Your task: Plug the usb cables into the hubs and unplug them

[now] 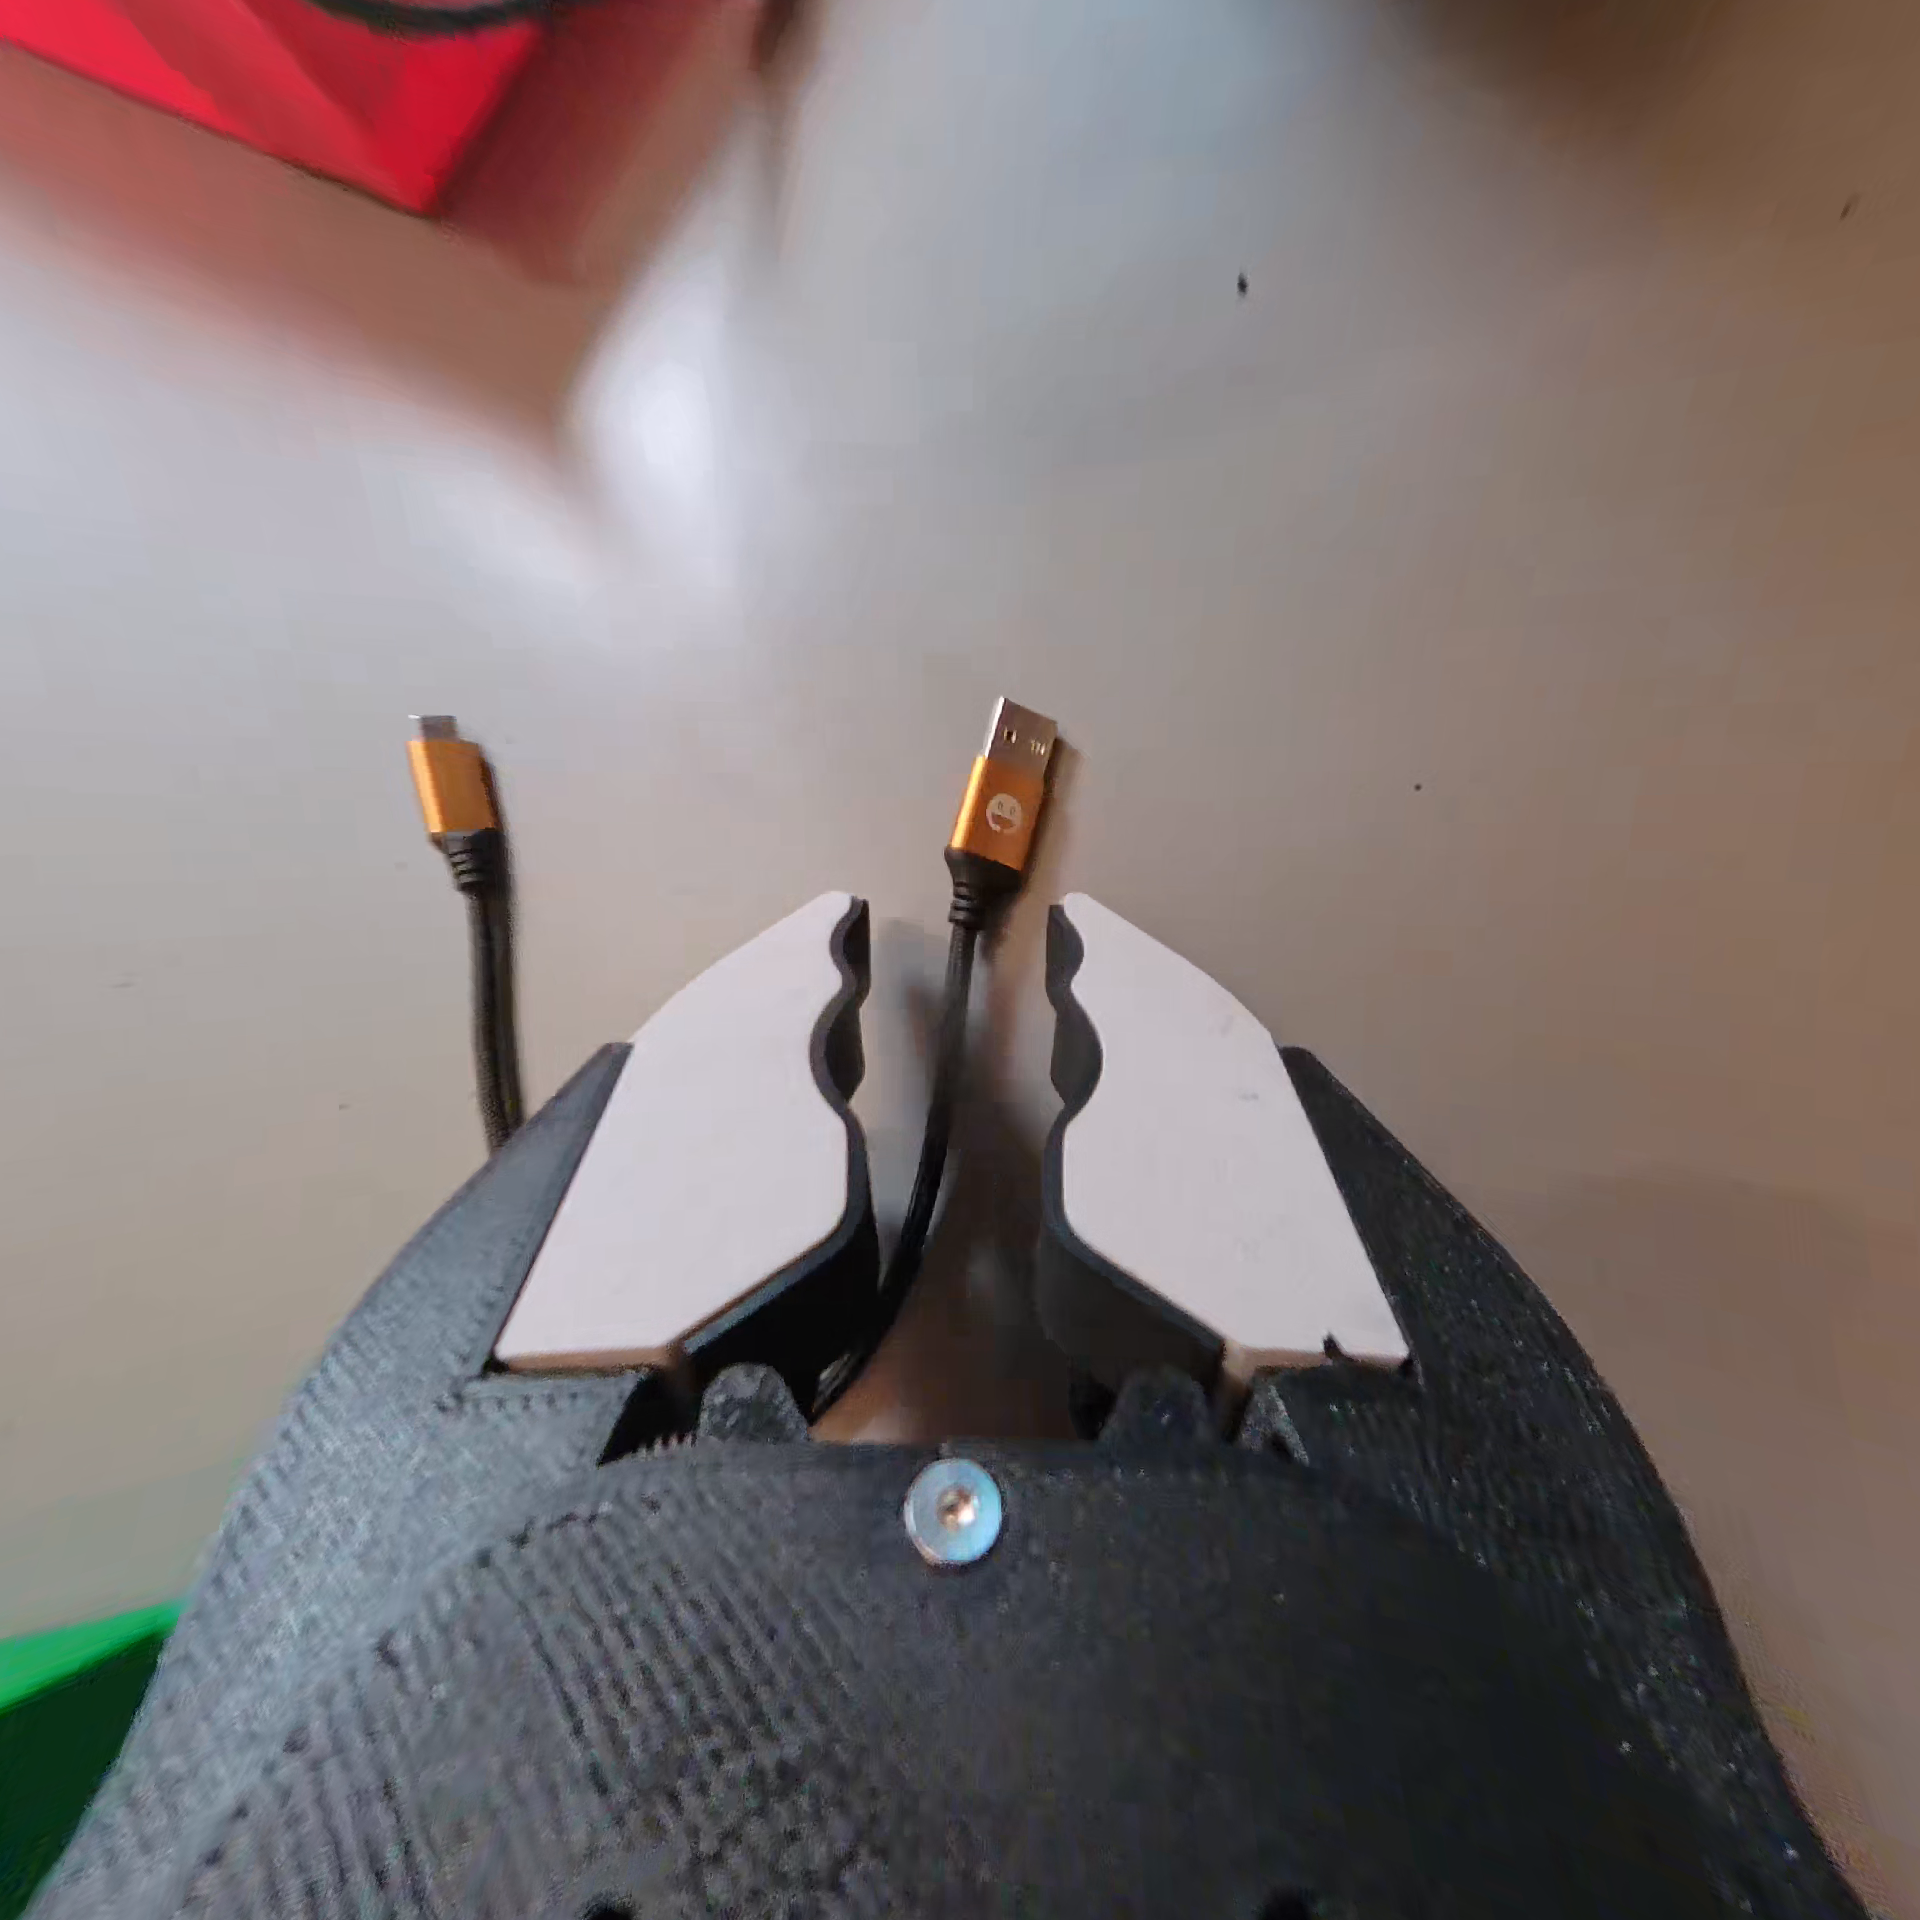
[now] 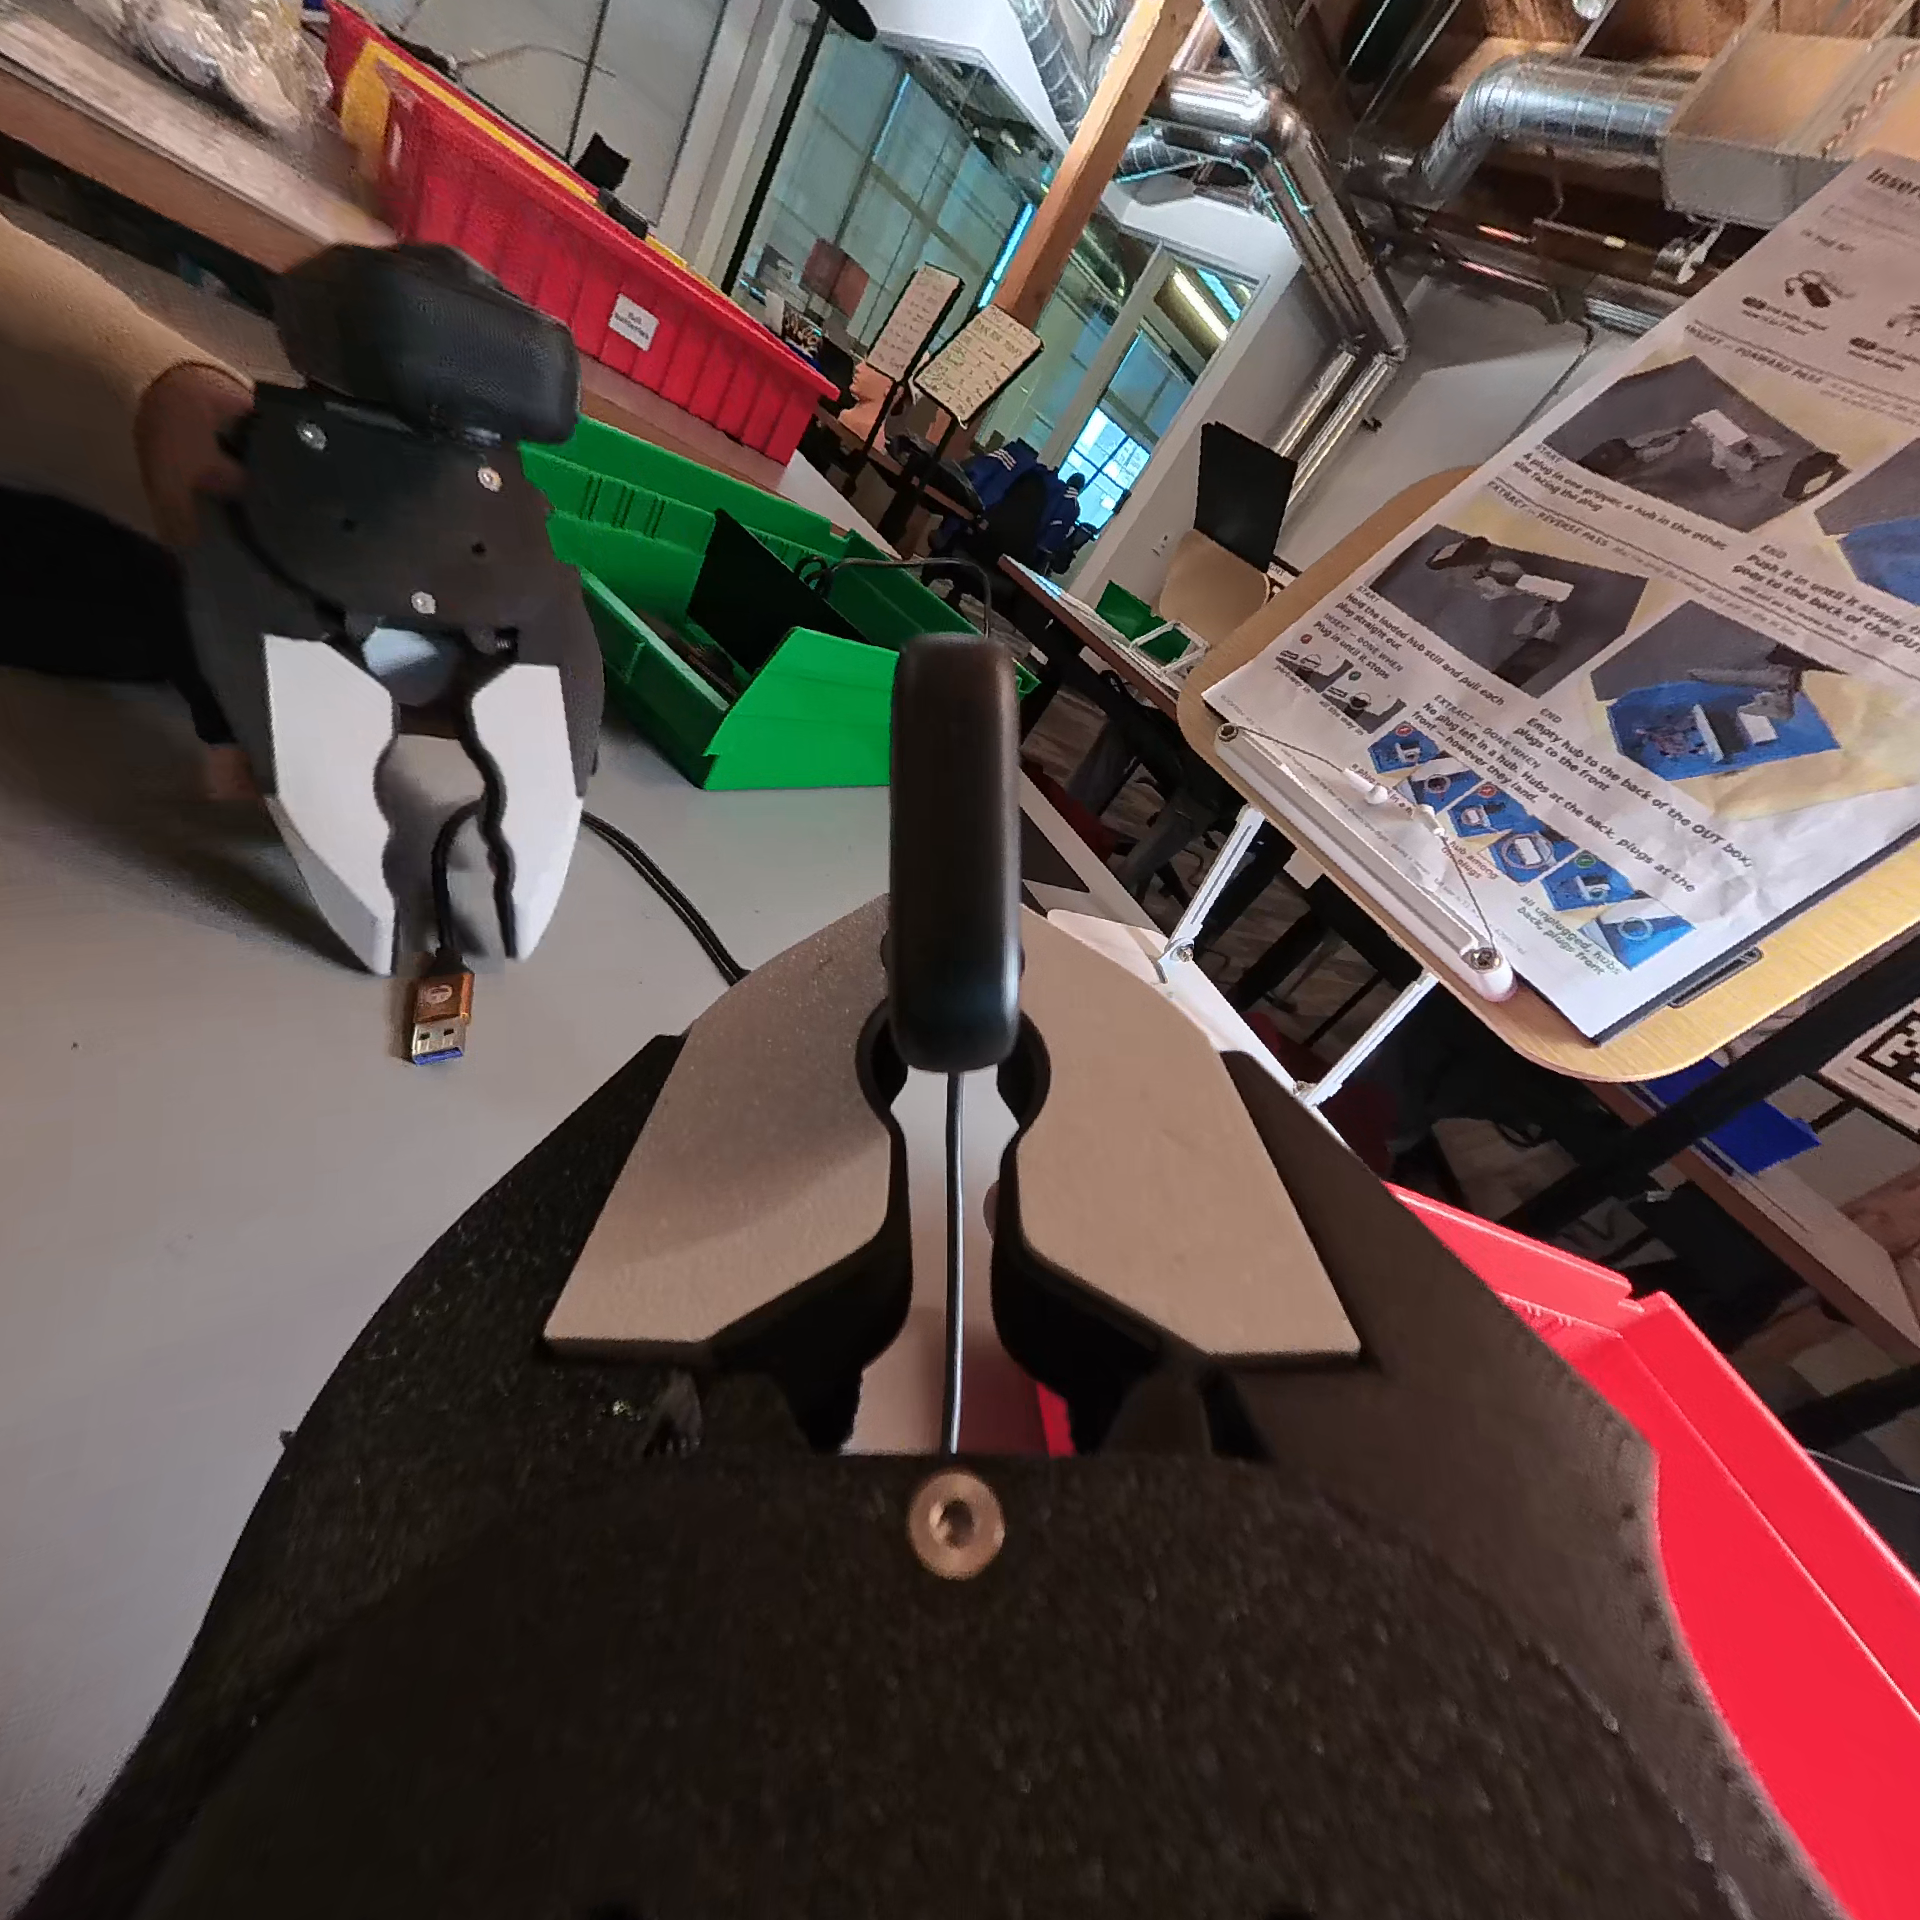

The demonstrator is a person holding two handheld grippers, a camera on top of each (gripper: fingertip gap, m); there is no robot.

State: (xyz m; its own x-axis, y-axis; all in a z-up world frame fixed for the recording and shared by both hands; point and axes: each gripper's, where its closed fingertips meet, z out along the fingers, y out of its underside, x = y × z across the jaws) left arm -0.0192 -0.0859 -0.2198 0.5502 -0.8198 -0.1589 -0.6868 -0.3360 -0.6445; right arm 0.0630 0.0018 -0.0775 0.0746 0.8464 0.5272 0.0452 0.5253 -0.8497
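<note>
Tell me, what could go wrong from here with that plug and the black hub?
1. The left claw is open around the thin cable, behind the orange plug; closing there could let the plug swing or slip.
2. The right claw holds the black hub only by its lower end, so it might tip when pushed.
3. A smaller orange plug lies nearby and could get dragged along.

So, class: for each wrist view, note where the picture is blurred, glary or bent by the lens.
Left wrist view: the red bin and the far table are smeared, with a soft glare patch, while the USB plug stays crisp. Right wrist view: the left claw is slightly blurred, the black hub sharp, and the ducts bow from the wide lens.
</note>
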